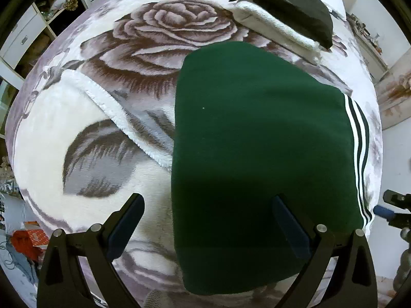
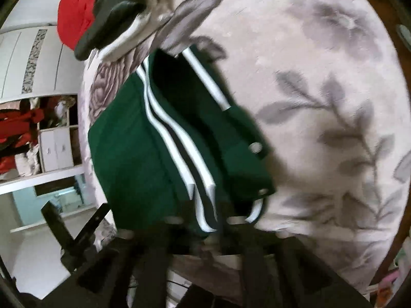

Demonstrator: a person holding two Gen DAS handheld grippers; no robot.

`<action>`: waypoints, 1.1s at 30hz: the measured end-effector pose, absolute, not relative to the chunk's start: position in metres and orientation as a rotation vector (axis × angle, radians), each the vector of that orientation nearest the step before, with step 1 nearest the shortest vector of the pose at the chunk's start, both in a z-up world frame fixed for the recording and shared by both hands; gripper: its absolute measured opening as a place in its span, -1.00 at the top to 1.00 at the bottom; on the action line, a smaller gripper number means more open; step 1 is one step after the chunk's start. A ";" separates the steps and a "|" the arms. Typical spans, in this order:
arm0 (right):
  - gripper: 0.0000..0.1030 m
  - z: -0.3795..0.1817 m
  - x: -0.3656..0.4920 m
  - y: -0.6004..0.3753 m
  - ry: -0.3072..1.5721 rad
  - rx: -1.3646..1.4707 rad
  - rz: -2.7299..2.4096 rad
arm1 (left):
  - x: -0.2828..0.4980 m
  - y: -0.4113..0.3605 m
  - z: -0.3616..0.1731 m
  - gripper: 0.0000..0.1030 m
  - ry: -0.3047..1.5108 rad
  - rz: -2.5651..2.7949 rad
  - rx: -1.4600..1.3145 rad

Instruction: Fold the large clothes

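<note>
A dark green jacket (image 1: 257, 141) with white stripes along its right edge lies folded flat on the rose-patterned blanket (image 1: 159, 41). My left gripper (image 1: 208, 215) hovers open above its near edge, one finger over the blanket, one over the jacket, holding nothing. In the blurred right wrist view the jacket (image 2: 133, 148) shows its striped sleeve and snap buttons. My right gripper (image 2: 208, 233) is shut on the striped cuff (image 2: 205, 210) at the jacket's near edge. It also shows at the right edge of the left wrist view (image 1: 393, 210).
A folded black garment (image 1: 287, 2) on a folded white fleece (image 1: 277, 30) lies at the far side of the bed. A white fleece blanket flap (image 1: 77, 95) lies left. Red cloth (image 2: 72, 10) and shelves (image 2: 56, 138) stand beyond the bed.
</note>
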State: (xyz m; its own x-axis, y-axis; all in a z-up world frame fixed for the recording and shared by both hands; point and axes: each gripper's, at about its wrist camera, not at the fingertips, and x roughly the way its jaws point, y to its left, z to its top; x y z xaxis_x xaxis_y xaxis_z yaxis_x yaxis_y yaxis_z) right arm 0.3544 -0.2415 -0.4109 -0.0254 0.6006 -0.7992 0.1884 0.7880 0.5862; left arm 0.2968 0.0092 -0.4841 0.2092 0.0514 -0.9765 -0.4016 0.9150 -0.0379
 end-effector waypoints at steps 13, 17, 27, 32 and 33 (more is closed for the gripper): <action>0.64 -0.417 0.335 -0.203 1.571 0.532 0.331 | 0.296 0.011 -0.490 -1.00 1.345 0.328 -0.287; 0.64 -0.435 0.338 -0.210 1.594 0.464 0.209 | 0.296 0.016 -0.491 -1.00 1.369 0.347 -0.289; -0.70 -0.414 0.382 -0.213 1.535 0.515 0.416 | 0.282 0.076 -0.514 -0.99 1.255 0.203 -0.707; -0.70 -0.473 0.422 -0.193 1.587 0.483 0.576 | 0.286 0.077 -0.553 -0.98 1.229 0.076 -0.930; -0.71 -0.487 0.431 -0.194 1.608 0.500 0.606 | 0.285 0.077 -0.558 -0.98 1.215 0.061 -0.969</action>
